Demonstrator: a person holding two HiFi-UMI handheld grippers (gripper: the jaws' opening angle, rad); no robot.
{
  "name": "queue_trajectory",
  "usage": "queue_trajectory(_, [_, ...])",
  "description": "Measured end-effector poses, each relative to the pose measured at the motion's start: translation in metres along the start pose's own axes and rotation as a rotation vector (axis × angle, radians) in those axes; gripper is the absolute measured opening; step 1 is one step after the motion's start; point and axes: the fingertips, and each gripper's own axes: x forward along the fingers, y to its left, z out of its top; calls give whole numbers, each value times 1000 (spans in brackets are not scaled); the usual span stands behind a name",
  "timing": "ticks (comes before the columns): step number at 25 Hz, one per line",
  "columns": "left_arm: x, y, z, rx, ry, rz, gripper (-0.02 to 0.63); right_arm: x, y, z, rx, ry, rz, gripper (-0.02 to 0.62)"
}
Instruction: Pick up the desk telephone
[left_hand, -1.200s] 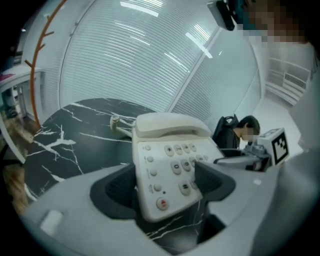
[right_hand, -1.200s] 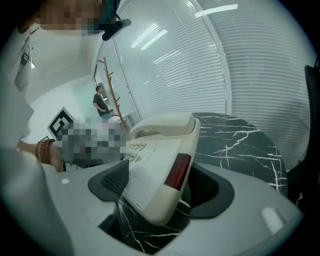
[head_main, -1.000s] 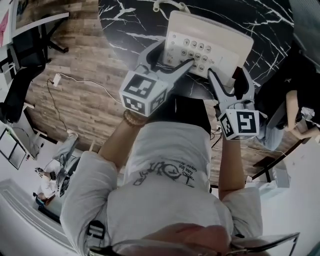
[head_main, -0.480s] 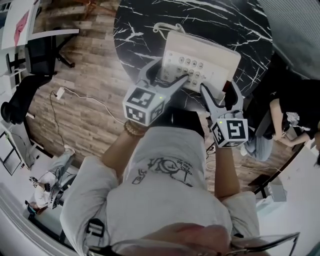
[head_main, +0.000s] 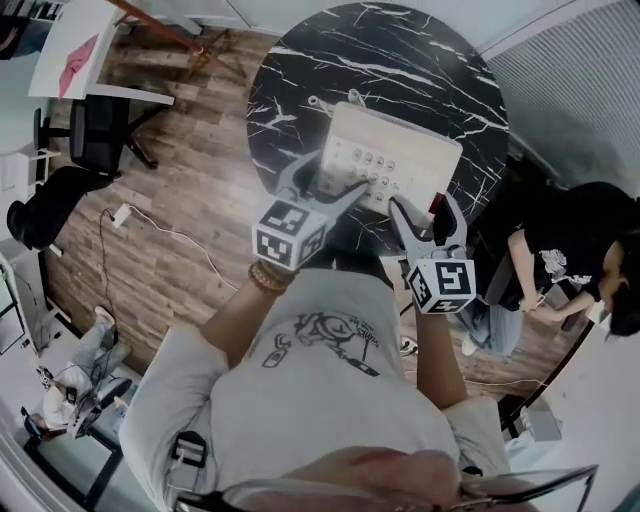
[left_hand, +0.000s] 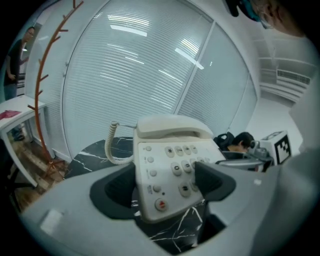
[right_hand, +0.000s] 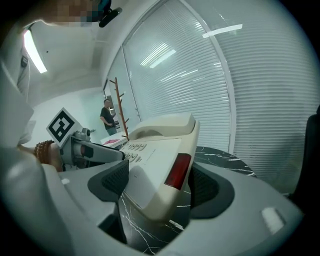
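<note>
The desk telephone (head_main: 400, 150) hangs over the round black marble table (head_main: 400, 50), at 12 o'clock from the person, and is held by both grippers at its near edge. In the two gripper views that near edge sits clear of the marble, with the body tilted up toward the handset (left_hand: 172, 127) at the far end.

The left gripper (head_main: 330, 180) comes in at the phone's 7 o'clock. Its jaws are clamped on the near left corner: one dark pad lies against the left side wall, the other presses on the keypad just beside the number keys. A red button (left_hand: 160, 204) shows between the pads, low on the face. The coiled cord (left_hand: 111, 145) loops off the phone toward 10 o'clock and down to the table.

The right gripper (head_main: 425, 212) meets the phone at its 5 o'clock, and it too is pinching the casing — one pad on the top face, the other against the right side by the red panel (right_hand: 177, 170).

From above, each marker cube (head_main: 290, 232) rides near the person's wrists. A second person (head_main: 560, 250) in a dark shirt sits at 3 o'clock of the table, well apart from the phone — the wooden floor (head_main: 200, 200) spreads out at 9 o'clock.
</note>
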Motion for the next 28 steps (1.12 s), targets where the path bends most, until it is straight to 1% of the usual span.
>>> queue_trajectory(5, [-24,-9,30,5,-45,0,374,-13,16,34,-23,-31,-2,374])
queue_trajectory(15, [-62,-38,66,31,-101,3,374,-49,36,75,-41,-95,-8,374])
queue_trajectory(22, [-82,-49,82,19,-117,2,374,-65,49,99,-52,-123,-5,374])
queue_trajectory(28, [-89,-52,90,23,-136,0,376,-69,55,109,-64,-144,-10,373])
